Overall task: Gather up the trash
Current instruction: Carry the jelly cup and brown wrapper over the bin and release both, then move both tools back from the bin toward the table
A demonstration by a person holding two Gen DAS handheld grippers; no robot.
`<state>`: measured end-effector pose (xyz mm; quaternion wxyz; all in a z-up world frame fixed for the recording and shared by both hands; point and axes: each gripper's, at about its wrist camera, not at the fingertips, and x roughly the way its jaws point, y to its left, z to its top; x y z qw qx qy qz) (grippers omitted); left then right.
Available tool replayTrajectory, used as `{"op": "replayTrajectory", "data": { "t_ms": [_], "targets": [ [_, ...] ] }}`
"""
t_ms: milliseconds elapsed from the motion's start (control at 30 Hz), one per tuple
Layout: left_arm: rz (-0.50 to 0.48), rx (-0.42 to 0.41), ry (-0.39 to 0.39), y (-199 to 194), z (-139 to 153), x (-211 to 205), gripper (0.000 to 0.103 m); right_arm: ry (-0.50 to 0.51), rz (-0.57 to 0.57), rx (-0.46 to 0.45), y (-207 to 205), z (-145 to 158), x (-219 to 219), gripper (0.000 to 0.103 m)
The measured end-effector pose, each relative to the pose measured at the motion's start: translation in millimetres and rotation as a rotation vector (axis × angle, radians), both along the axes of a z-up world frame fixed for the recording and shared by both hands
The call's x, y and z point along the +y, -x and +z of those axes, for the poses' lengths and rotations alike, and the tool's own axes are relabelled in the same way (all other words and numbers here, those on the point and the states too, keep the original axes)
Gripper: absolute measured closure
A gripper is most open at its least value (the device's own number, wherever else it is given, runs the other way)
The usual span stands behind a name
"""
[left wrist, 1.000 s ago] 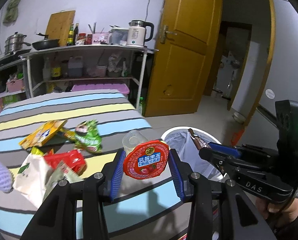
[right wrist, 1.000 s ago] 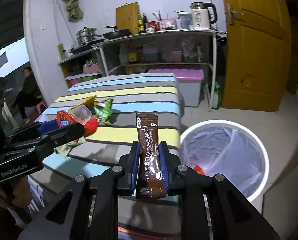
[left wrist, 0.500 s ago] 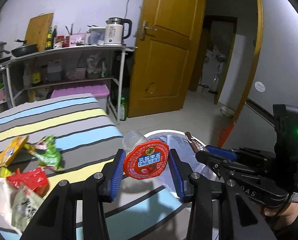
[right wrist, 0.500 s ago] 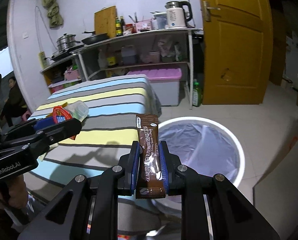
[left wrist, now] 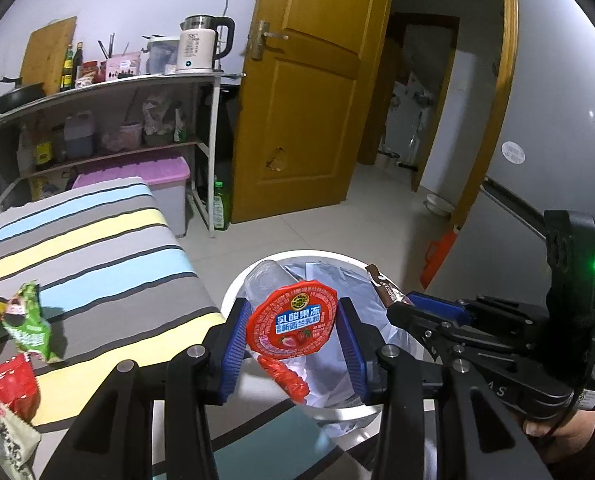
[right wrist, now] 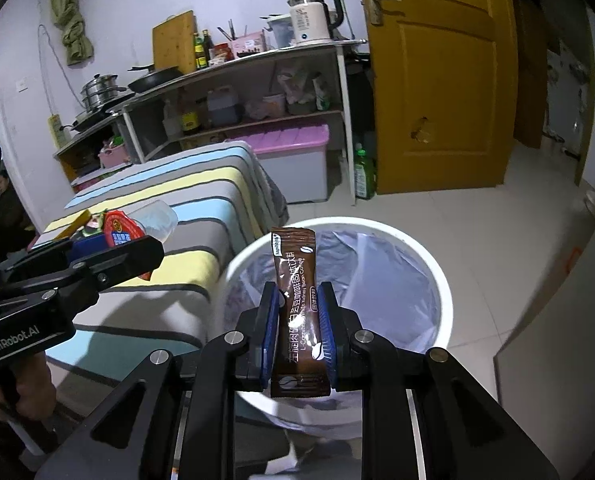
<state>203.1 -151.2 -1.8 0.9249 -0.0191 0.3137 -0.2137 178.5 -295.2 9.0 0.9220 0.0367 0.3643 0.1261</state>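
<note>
A striped bed (left wrist: 97, 256) sits beside the white trash bin (right wrist: 437, 280), whose rim lies under both tools. The left gripper (left wrist: 291, 330) clamps a red-lidded jelly cup (left wrist: 291, 320) above the bin, while the right gripper (right wrist: 297, 320) pinches a brown coffee sachet (right wrist: 297, 280) upright over the liner.

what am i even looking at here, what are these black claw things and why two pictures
There is no robot here. A person holds a hand-held gripper in each hand, each with a camera looking along its fingers, hence two pictures. The left gripper is closed on a jelly cup with a red lid. The right gripper pinches a brown coffee sachet. Both are above a white trash bin lined with a bag. More snack wrappers lie on the striped table.
</note>
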Motion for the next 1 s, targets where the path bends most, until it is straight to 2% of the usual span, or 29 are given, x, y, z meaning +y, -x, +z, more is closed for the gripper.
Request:
{"op": "replayTrajectory", "data": {
  "t_ms": [533,600,667,700,833,1000],
  "targets": [
    [-0.029,0.052,-0.011,-34,-21,-21,0.059,0.020,-0.036,0.025,-18,-18,-16,0.081],
    [-0.034,0.062,-0.007,-35,-23,-21,0.058,0.028,-0.044,0.025,-19,-19,-17,0.077],
    [-0.031,0.067,-0.005,-37,-23,-20,0.058,0.028,-0.049,0.023,-19,-19,-18,0.061],
    [-0.029,0.069,-0.001,-38,-23,-19,0.058,0.028,-0.051,0.021,-19,-18,-18,0.059],
    [-0.025,0.065,0.016,-37,-21,-16,0.053,0.034,-0.049,0.009,-18,-15,-17,0.059],
    [-0.018,0.056,0.025,-30,-17,-13,0.052,0.041,-0.050,-0.004,-14,-8,-16,0.059]
  ]
}}
